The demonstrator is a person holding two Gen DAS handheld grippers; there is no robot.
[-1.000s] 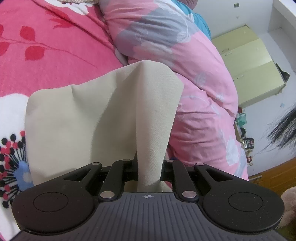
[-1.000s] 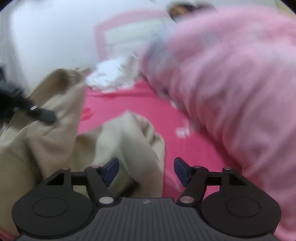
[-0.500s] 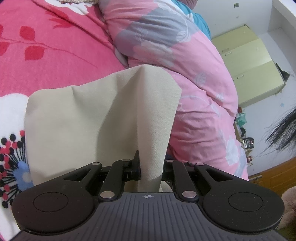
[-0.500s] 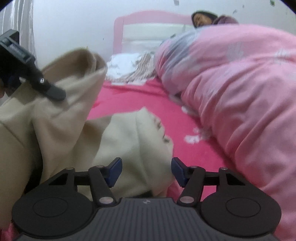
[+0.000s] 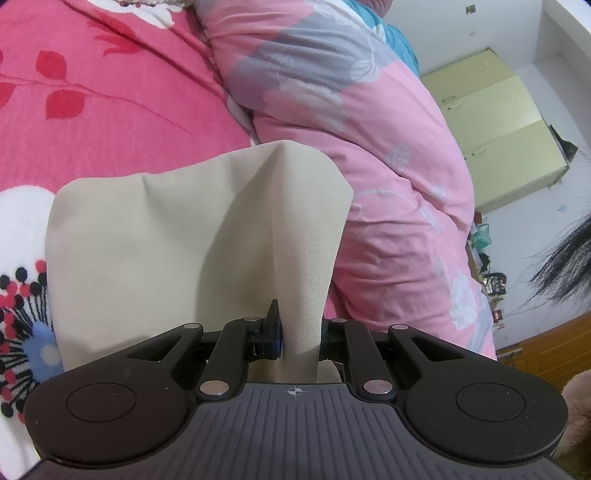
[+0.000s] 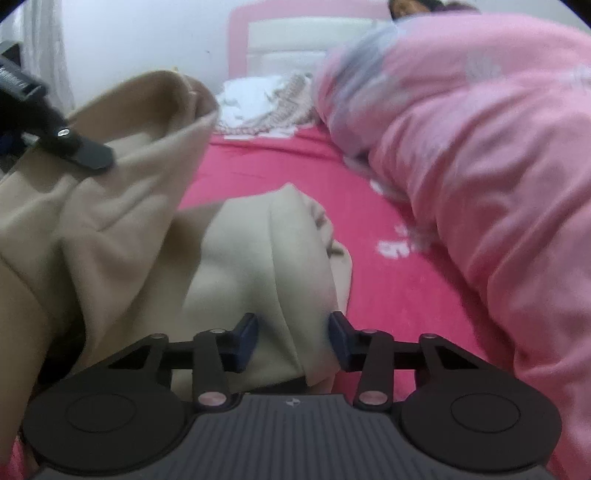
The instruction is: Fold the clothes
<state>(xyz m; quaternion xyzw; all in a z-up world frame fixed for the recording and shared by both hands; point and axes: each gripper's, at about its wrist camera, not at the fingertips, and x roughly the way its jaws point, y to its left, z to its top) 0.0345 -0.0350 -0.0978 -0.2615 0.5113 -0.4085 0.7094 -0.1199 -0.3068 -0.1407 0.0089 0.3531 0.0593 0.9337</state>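
Note:
A beige garment (image 5: 177, 240) lies on the pink floral bed sheet (image 5: 110, 92). My left gripper (image 5: 299, 332) is shut on a raised fold of it, and the cloth drapes away in front. In the right wrist view the same garment (image 6: 110, 206) hangs lifted at the left, with one black finger (image 6: 88, 155) of the left gripper on it. My right gripper (image 6: 293, 332) is low over the garment's near part, its jaws closing around a fold (image 6: 299, 280) that stands between the blue pads; the right pad touches the cloth.
A bulky pink quilt (image 6: 498, 184) fills the right side of the bed, also in the left wrist view (image 5: 369, 166). White and knitted cloth (image 6: 266, 107) lies by the pink headboard (image 6: 306, 29). A yellow-green cabinet (image 5: 498, 125) stands against the wall.
The right gripper has sunk closer to the garment and its jaws have narrowed around a fold. The left gripper and its held cloth have stayed put.

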